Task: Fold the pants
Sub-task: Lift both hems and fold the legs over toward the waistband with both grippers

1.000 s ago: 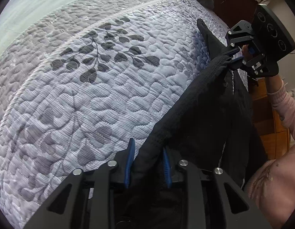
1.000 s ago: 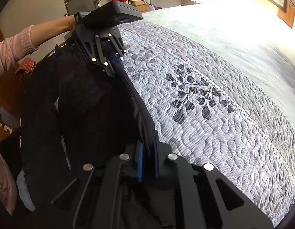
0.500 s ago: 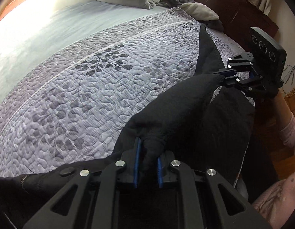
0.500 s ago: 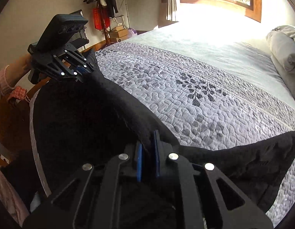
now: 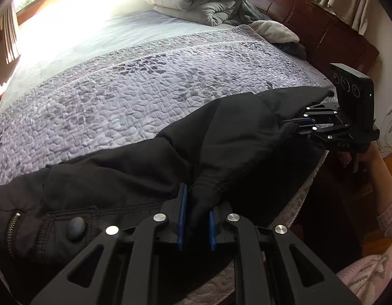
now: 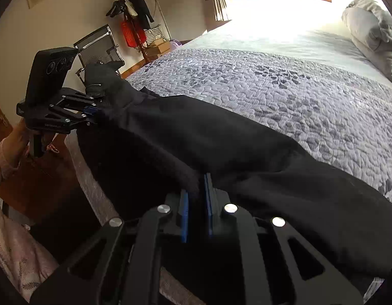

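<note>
Your left gripper [image 5: 196, 216] pinches a bunched fold of the black pants [image 5: 150, 167] between its blue pads; your right gripper [image 6: 196, 203] clamps another edge likewise. The pants lie stretched along the near edge of the quilted bedspread [image 5: 145, 96] (button and zipper at left).

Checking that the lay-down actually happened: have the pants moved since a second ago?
Yes. The pants came down from hanging onto the quilt, both grippers clamped on them.

Matt black cloth pants [image 5: 150, 162], stitched seams showing, on a pebbly quilted bedspread [image 5: 135, 86]. Glossy dark wood headboard [image 5: 317, 33]; matt black plastic gripper [image 5: 196, 218].
</note>
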The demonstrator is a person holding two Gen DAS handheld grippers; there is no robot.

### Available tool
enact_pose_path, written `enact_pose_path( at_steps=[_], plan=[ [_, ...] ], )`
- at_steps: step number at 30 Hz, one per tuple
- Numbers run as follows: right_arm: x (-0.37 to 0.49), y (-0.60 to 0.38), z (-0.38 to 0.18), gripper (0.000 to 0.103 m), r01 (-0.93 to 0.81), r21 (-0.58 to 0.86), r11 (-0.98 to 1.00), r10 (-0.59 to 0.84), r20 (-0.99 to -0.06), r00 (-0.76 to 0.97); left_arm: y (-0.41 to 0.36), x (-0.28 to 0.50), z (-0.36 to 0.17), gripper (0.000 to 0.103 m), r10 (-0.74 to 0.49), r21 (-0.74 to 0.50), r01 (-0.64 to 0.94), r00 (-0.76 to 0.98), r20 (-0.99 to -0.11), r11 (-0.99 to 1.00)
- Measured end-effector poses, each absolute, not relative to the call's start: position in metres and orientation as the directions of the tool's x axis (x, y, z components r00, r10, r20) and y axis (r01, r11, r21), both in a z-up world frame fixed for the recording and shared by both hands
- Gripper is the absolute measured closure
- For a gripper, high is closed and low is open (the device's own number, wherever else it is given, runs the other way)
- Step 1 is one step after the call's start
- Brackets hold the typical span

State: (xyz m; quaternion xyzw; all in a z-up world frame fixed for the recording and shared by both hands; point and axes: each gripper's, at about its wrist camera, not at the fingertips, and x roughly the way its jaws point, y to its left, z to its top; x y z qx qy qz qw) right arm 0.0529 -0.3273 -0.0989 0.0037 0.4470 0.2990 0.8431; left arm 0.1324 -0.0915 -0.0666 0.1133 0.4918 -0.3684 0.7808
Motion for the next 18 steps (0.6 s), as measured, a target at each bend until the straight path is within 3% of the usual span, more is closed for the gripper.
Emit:
enact_pose_path(
  at_steps=[10, 16, 17, 18],
  plan=[
    [0.022, -0.322, -0.163, 0.092, -0.428, 0.321, 0.845, 0.47, -0.827, 0.308, -0.079, 0.082, -0.143, 0.088, -0.433, -0.271, 0.543, 0.194, -0.88, 0.795],
    [0.016, -0.327, -0.159, 0.081, -0.376, 0.367, 0.851, 0.488, -0.816, 0.309, -0.072, 0.084, -0.152, 0.087, -0.456, -0.322, 0.48, 0.194, -0.868, 0.816],
    [0.015, -0.33, -0.154, 0.061, -0.356, 0.384, 0.852, 0.494, -0.814, 0.305, -0.073, 0.083, -0.15, 0.086, -0.45, -0.313, 0.481, 0.199, -0.871, 0.819],
    [0.012, -0.332, -0.15, 0.027, -0.345, 0.392, 0.853, 0.498, -0.809, 0.311, -0.074, 0.082, -0.148, 0.086, -0.438, -0.299, 0.484, 0.204, -0.875, 0.823]
  ],
)
